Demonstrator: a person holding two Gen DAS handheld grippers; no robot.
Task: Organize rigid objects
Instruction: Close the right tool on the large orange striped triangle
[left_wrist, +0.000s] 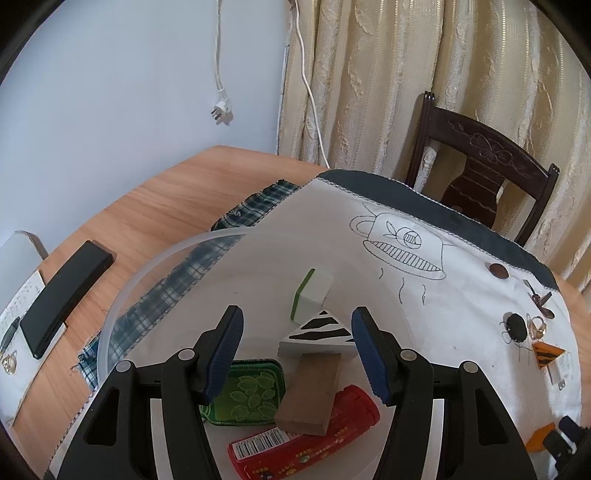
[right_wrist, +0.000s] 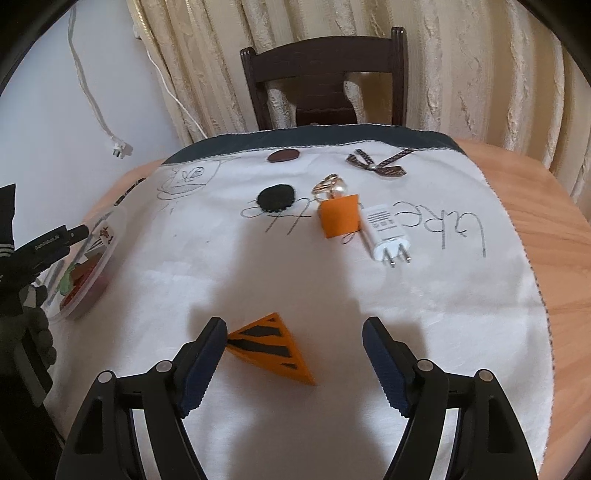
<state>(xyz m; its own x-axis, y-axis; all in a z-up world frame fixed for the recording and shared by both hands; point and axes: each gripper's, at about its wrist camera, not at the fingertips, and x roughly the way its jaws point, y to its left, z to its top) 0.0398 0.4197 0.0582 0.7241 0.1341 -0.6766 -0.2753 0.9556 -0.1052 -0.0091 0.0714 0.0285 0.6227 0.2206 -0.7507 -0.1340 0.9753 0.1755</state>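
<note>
Behind both empty, spread hand-held grippers (left_wrist: 297, 332) (right_wrist: 295, 343), the red tube (left_wrist: 306, 435) lies half hidden beneath a brown block (left_wrist: 310, 391).

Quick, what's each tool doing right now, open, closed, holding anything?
Left tool: open, empty, above the clear bowl.
Right tool: open, holding nothing, orange striped wedge between its fingers.

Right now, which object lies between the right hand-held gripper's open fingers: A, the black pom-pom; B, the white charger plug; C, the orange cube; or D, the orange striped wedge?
D: the orange striped wedge lies on the white cloth between the open fingers of the right hand-held gripper, nearer its left finger.
</note>
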